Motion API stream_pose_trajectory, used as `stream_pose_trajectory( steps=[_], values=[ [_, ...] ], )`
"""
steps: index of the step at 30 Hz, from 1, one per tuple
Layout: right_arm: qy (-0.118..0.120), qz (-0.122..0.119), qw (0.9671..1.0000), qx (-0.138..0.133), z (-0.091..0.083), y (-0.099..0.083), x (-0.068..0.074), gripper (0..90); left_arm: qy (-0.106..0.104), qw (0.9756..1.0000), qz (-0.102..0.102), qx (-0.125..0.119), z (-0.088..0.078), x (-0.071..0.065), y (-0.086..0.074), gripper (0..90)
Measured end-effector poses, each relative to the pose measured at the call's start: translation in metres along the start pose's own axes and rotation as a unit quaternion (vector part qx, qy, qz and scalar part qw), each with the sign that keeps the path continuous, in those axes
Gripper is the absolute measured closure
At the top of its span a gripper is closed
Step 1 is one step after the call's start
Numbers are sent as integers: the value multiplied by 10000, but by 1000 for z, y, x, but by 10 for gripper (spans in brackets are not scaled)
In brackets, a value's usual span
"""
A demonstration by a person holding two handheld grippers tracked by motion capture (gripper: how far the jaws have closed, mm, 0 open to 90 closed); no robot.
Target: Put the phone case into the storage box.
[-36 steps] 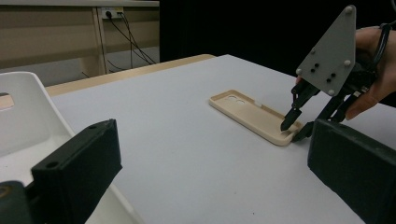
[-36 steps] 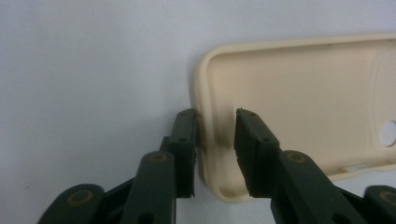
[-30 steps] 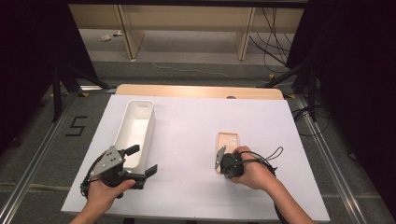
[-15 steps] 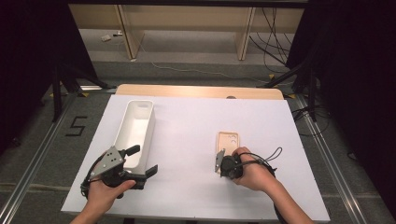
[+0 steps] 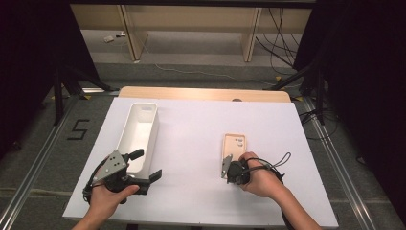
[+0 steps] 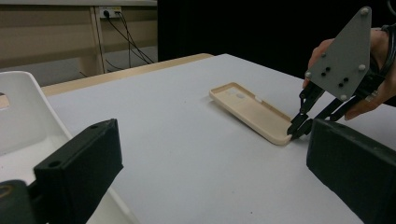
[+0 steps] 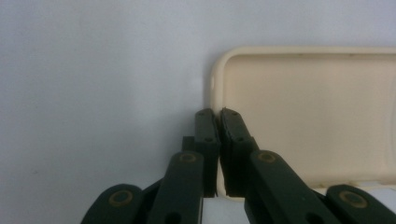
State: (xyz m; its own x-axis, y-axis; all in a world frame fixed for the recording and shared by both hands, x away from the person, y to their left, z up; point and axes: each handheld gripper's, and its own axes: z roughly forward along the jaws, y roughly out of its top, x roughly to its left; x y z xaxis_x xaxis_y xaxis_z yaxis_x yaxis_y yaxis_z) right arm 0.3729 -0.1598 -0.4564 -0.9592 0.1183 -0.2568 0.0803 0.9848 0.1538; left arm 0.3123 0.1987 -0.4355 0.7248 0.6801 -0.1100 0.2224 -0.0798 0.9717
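A beige phone case (image 5: pixel 234 143) lies hollow side up on the white table, right of centre. My right gripper (image 5: pixel 227 162) sits at the case's near left corner. Its jaws have just been closing, and in the right gripper view they (image 7: pixel 218 115) pinch the case's thin side rim (image 7: pixel 215 88). In the left gripper view the same grip (image 6: pixel 294 130) shows at the case (image 6: pixel 247 109) end. My left gripper (image 5: pixel 147 165) rests open at the near end of a long white bin (image 5: pixel 139 127), nothing between its fingers (image 6: pixel 81 161).
The white sheet (image 5: pixel 191 143) covers the table, with a wooden strip (image 5: pixel 201 93) along the far edge. Pale shelving (image 5: pixel 191 28) and floor cables (image 5: pixel 282 28) lie beyond. Dark curtains flank both sides. The bin's near wall (image 6: pixel 18 107) stands close to my left jaw.
The right gripper's jaws have drawn together on the case's rim. Both hands stay where they were, and the case has not shifted.
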Motion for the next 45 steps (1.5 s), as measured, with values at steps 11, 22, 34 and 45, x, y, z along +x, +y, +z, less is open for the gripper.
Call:
stream_pose_trajectory(
  steps=[11,22,34,45],
  values=[
    [-288,-124,9989,-350,-6,-4,3,883,2,10000,18,-9,0,0,0,29],
    [-483,8,9958,-782,-13,-6,4,883,2,10000,1,12,0,0,0,32],
    [-611,136,9903,-1240,-16,-10,4,884,5,10000,-24,4,2,0,1,32],
    [-604,235,9858,-1551,-18,-13,4,884,-4,10000,-23,14,2,0,0,33]
  ],
)
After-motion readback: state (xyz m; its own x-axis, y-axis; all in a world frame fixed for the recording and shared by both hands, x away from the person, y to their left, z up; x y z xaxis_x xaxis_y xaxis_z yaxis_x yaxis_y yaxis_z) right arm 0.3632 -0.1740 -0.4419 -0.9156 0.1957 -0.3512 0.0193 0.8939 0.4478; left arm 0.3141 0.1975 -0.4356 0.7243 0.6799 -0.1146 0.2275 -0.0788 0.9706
